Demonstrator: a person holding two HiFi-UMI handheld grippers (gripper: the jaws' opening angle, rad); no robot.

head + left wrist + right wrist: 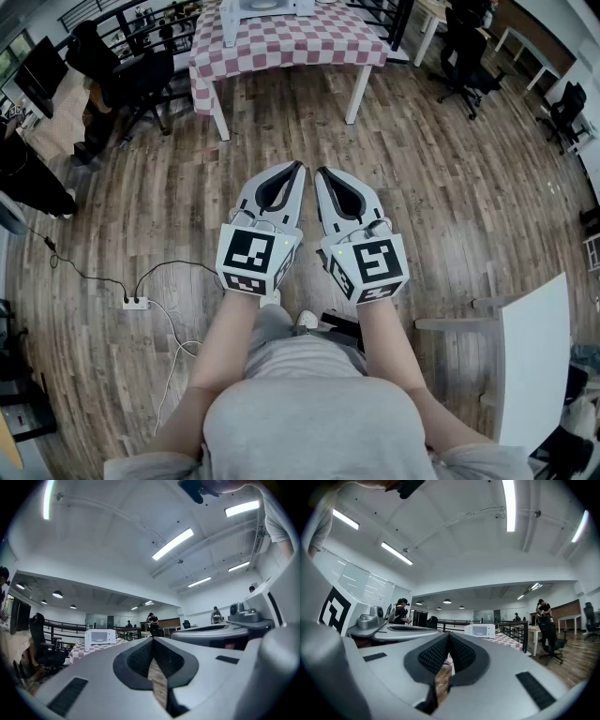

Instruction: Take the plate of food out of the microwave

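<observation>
- Standing well back from the table [309, 49], you hold both tools level over the wooden floor [422, 159], side by side and almost touching.
- Your left gripper [297, 167] has its jaws pressed together with nothing between them. Your right gripper [322, 172] is closed and empty as well.
- The microwave [267, 11] sits on the checked tabletop, a little back from its near edge. Its door looks closed, so the plate of food is presumably inside, out of sight.
- If you reach the door with the jaws closed you can only push at it, and the microwave may skid on the cloth. Part one pair before you get there.
- A power strip [136, 302] and its cable lie on the floor to your left, so a sideways step could snag a foot.
- Office chairs [141, 70] crowd the table's left corner. Come in at the near edge to keep your elbows clear.
- You cannot yet judge the plate's rim or load. A pinch at one side of the rim could tip it and spill the food, so plan on a grip from both sides.
</observation>
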